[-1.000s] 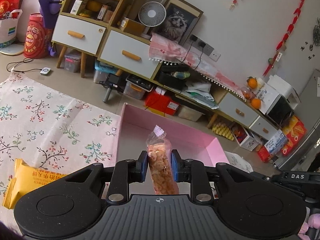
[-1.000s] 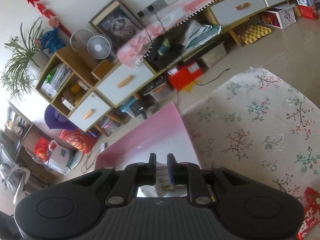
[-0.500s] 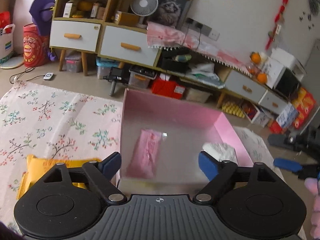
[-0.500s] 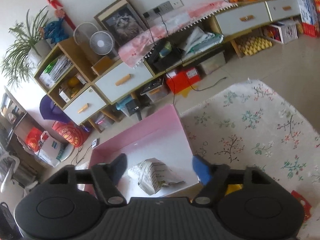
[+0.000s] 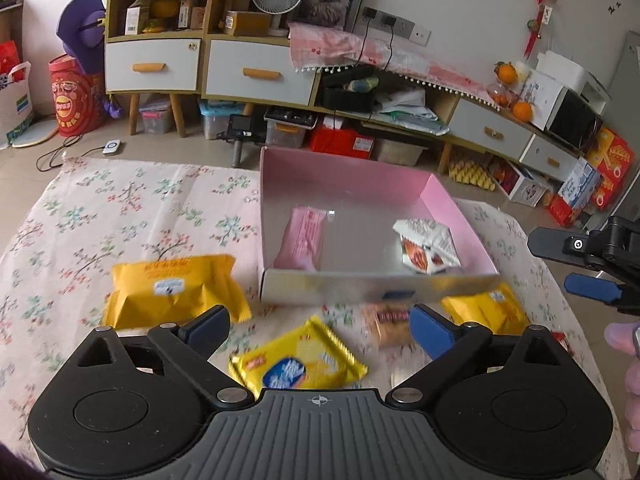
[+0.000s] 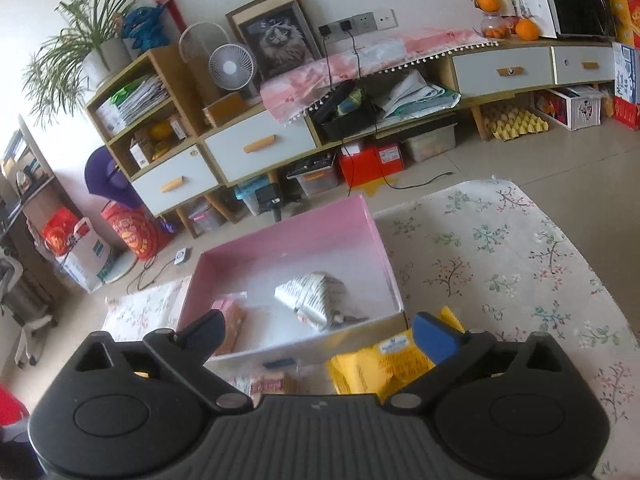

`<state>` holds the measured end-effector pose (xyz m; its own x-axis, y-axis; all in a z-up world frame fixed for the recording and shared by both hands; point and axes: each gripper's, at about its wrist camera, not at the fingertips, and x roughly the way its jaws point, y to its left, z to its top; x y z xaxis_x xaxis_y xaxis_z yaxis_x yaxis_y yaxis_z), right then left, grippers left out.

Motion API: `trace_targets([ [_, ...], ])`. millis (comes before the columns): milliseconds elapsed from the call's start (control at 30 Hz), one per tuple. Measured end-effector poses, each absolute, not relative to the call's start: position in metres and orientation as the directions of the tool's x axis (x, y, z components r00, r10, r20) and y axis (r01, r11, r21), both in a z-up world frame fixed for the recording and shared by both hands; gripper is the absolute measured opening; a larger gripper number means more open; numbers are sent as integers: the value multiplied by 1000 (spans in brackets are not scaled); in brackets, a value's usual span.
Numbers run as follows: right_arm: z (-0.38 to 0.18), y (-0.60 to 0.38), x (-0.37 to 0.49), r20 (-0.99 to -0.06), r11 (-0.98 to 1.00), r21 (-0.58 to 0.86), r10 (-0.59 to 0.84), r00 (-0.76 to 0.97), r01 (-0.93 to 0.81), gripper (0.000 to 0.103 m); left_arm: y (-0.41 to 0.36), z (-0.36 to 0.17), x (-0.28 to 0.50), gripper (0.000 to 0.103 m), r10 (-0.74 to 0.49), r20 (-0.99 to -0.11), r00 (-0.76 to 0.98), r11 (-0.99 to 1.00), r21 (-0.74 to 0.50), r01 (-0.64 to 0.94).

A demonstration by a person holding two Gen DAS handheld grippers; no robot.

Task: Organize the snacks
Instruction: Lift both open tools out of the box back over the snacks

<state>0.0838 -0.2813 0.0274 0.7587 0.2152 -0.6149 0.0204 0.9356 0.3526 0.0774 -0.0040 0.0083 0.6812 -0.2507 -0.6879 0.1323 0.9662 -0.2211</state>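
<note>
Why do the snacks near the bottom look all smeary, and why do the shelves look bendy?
Left wrist view: the yellow wafer pack and the biscuit pack are smeared by motion blur, while the pink box stays fairly sharp. Right wrist view: the fisheye lens curves the cabinet and tilts the room; the yellow pack is soft.

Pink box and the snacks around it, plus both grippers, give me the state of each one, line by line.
Pink box: open-topped, on the floral cloth.
Pink snack pack: lying in the box, left side.
White snack pack: lying in the box, right side.
Large yellow pack: on the cloth, outside the box.
Yellow-blue pack: on the cloth, outside.
Left gripper: open, jaws just opened, empty.
Right gripper: open, jaws just opened, empty.
</note>
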Motion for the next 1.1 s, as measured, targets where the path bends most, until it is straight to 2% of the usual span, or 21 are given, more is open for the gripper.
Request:
trace_targets([
  [367, 18, -270, 49, -565, 976, 215, 155, 811, -36, 90, 10, -5, 43, 100, -216, -703, 677, 976, -171, 134],
  [700, 10, -273, 39, -601, 971, 222, 211, 771, -92, 90, 16, -21, 24, 100, -215, -719, 661, 976, -126, 180],
  [933, -3, -275, 26, -626, 974, 171, 222, 747, -146, 90, 15, -37, 13, 100, -192, -742, 643, 973, -59, 224],
  [1100, -12, -277, 19, -654, 974, 152, 228, 721, -170, 90, 24, -44, 10, 100, -202, -739, 643, 970, -57, 238],
])
